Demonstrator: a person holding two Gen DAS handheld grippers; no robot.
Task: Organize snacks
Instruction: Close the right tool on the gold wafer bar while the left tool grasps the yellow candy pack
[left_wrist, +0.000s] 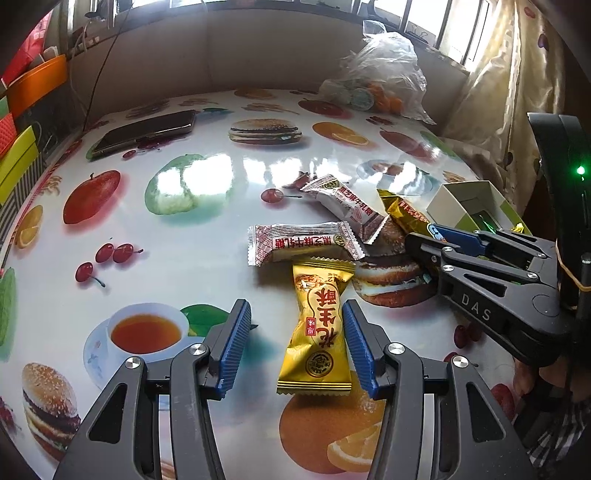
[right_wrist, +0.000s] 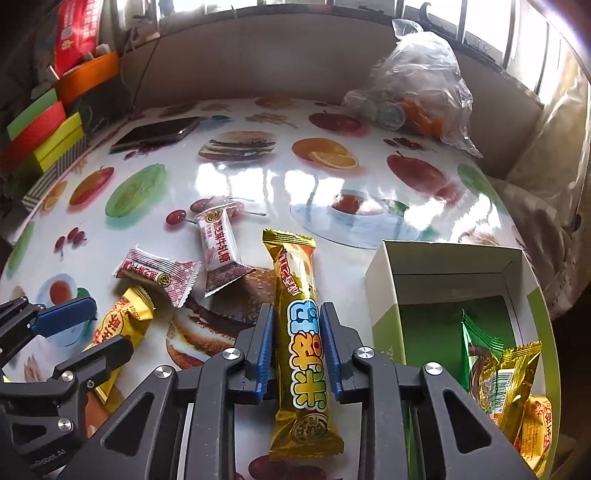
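green packet (right_wrist: 476, 343) half hidden in box (right_wrist: 384, 288), bag (left_wrist: 384, 74) contents blurred

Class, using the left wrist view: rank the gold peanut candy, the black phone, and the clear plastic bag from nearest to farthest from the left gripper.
1. Gold peanut candy: between the left gripper's open jaws, against the right pad.
2. Black phone: far left of the table.
3. Clear plastic bag: far right edge. Its rank against the phone is close, not certain.

Gold snack bar (right_wrist: 301, 328) — fruit-and-burger-print tablecloth (right_wrist: 258, 184)
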